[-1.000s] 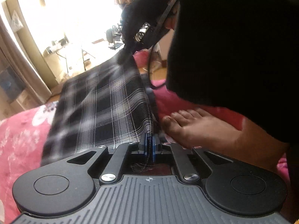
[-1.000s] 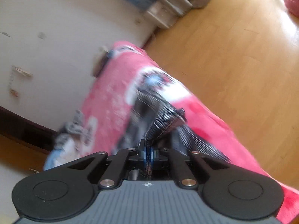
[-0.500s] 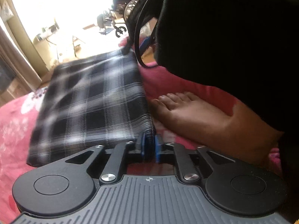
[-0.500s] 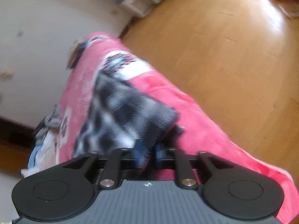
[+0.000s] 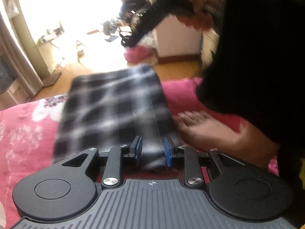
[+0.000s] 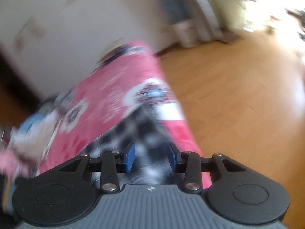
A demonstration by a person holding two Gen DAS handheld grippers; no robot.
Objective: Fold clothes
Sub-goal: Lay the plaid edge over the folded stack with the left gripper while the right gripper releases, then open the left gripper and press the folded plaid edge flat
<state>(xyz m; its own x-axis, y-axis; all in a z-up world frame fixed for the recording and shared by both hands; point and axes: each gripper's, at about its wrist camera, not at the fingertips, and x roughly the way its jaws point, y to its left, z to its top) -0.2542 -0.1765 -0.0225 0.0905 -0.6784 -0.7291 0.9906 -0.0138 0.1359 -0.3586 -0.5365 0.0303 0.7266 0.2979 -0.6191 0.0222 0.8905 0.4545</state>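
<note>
A black-and-white plaid garment point(image 5: 114, 110) lies folded flat on the pink flowered bedspread point(image 5: 24, 133). My left gripper point(image 5: 152, 150) hovers at its near right corner. Its jaws are opening, and a small hump of the plaid edge sits loose between the blue pads point(image 5: 138, 148). In the blurred right wrist view, my right gripper point(image 6: 151, 154) stands open just above the garment's point(image 6: 137, 133) other end, near the bed's edge. Plaid cloth shows below the gap, and the pads do not press on it.
A person's bare foot point(image 5: 205, 126) rests on the bedspread right beside the garment, with dark clothing point(image 5: 257, 57) filling the right side. A hand point(image 5: 196, 19) is raised at the back. Wooden floor point(image 6: 238, 105) lies past the bed edge, and a heap of clothes point(image 6: 34, 126) lies far left.
Both grippers were shut on the garment's corners and holding it taut; both have since opened and lifted. The garment now lies flat on the bedspread. The right view has rolled.
</note>
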